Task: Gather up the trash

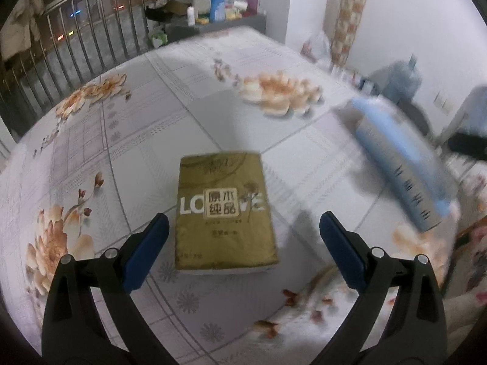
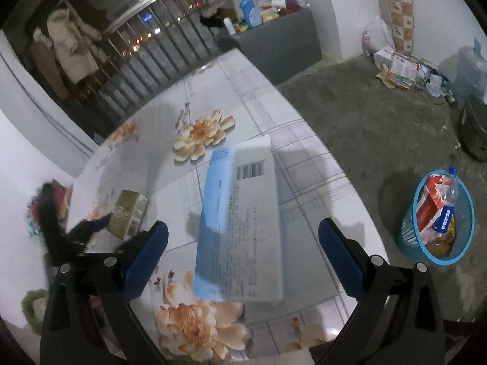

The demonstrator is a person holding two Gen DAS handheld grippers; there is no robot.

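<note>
Both tongs are spread: the left gripper straddles a tissue pack, the right gripper a box; a full bin sits beyond its right finger.

Glossy gold plastic tissue pack, matt cardboard box, smooth floral tablecloth.

Cool indoor light washes both fisheye views, which curve hard and go black at the rims (night shows behind the railing), while the blue-and-white box smears with what is probably motion blur and casts soft shadows.
</note>
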